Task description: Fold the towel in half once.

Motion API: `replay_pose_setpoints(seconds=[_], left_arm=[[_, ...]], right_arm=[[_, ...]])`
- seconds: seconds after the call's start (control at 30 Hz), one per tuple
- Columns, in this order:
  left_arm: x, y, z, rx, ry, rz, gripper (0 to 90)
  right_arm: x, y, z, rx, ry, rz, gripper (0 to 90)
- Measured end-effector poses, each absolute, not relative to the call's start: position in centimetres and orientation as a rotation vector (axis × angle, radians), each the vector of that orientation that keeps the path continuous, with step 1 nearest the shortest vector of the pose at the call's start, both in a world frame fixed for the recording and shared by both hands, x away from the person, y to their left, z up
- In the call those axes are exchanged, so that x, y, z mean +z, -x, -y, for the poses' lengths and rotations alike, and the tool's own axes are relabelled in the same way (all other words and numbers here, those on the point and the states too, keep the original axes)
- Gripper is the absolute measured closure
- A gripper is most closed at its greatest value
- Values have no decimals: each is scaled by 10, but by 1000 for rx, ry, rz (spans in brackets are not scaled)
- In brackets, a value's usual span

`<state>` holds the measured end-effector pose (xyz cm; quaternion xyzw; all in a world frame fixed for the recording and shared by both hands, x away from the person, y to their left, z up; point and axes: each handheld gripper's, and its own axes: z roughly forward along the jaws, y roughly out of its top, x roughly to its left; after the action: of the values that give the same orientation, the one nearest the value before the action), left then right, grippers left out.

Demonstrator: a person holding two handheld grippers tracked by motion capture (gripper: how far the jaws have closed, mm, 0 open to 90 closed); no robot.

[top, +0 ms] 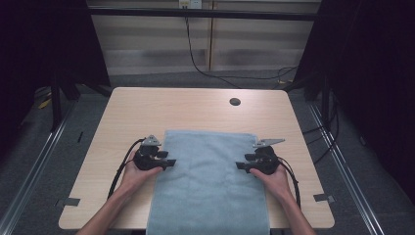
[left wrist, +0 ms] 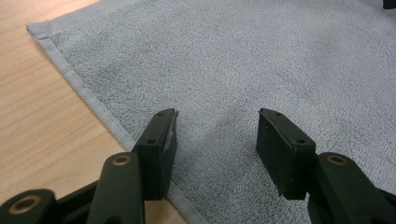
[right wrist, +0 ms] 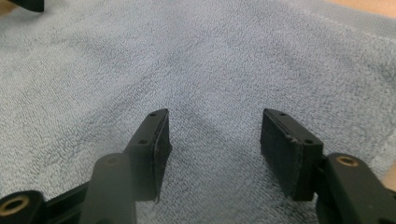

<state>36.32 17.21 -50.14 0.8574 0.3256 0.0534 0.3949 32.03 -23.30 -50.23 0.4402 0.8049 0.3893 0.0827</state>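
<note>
A pale blue towel (top: 208, 181) lies flat on the wooden table (top: 195, 110), its near end hanging over the front edge. My left gripper (top: 170, 162) reaches over the towel's left hem, jaws wide apart above the terry cloth (left wrist: 243, 60) with nothing pressed between them (left wrist: 217, 140). My right gripper (top: 241, 166) comes in over the towel's right side, its jaws also spread above the fabric (right wrist: 205, 56), nothing gripped (right wrist: 215, 140). Both point inward toward each other.
A round cable hole (top: 235, 102) sits near the table's back right. Bare wood lies behind the towel and along both sides. Dark curtains, metal floor rails and cables surround the table.
</note>
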Motion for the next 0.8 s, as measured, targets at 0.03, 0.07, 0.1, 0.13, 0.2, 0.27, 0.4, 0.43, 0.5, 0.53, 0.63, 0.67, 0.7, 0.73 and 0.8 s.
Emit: replay_pose_setpoints(seconds=[0.03, 0.07, 0.1, 0.13, 0.2, 0.27, 0.4, 0.43, 0.5, 0.53, 0.63, 0.67, 0.7, 0.73, 0.8], left_arm=[[-502, -362, -172, 140, -2176, -820, 474], [-502, -360, -172, 150, -2180, -815, 474], [-502, -359, -172, 157, -2180, -815, 476], [-502, -358, -171, 162, -2183, -815, 480], [-501, -357, -171, 179, -2194, -822, 490], [-501, -357, -171, 178, -2199, -817, 489], [-503, -358, -174, 155, -2169, -814, 490], [-503, -358, -174, 156, -2169, -815, 490], [-504, -357, -174, 156, -2163, -808, 490], [-504, -357, -175, 159, -2161, -806, 489], [-505, -357, -176, 152, -2154, -801, 489], [-505, -358, -176, 152, -2158, -797, 489], [-505, -358, -176, 153, -2158, -797, 489], [-505, -357, -176, 152, -2149, -800, 489], [-505, -357, -177, 146, -2147, -798, 489]], right_arm=[[-502, -320, 233, 1160, -1315, -2403, 417], [-502, -319, 233, 1160, -1312, -2404, 418], [-501, -319, 234, 1159, -1310, -2406, 421], [-501, -319, 234, 1161, -1309, -2404, 422], [-498, -320, 236, 1172, -1315, -2384, 425], [-496, -325, 241, 1195, -1327, -2327, 437], [-493, -346, 252, 1197, -1359, -2290, 434], [-493, -351, 253, 1190, -1367, -2287, 425], [-492, -364, 255, 1169, -1369, -2262, 424], [-492, -370, 255, 1163, -1373, -2251, 414], [-493, -386, 258, 1124, -1396, -2238, 401], [-494, -392, 259, 1113, -1404, -2233, 411], [-495, -395, 260, 1094, -1409, -2224, 415], [-496, -397, 261, 1083, -1407, -2213, 415], [-502, -400, 261, 1067, -1422, -2222, 406]])
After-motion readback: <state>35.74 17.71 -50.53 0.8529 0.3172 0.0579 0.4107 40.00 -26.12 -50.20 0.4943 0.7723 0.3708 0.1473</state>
